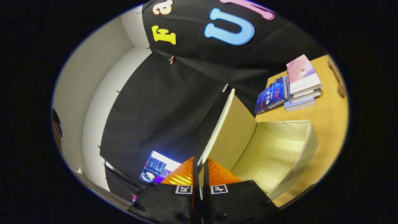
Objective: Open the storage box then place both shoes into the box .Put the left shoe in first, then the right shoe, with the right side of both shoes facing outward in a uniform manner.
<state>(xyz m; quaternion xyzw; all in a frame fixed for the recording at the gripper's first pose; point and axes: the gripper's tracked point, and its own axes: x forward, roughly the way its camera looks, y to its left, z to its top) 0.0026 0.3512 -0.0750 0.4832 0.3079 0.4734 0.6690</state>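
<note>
Two fingers of the gripper (201,169) pinch the lid (228,130) edge; slipping would drop it over the empty storage box (300,149).

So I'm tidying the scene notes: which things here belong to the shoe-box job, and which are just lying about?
Job:
- storage box, open and empty inside
- its lid, raised, its edge pinched between the tongs

Lying about:
- stack of books on the table, beyond the box
- lit screen by the wall
</note>
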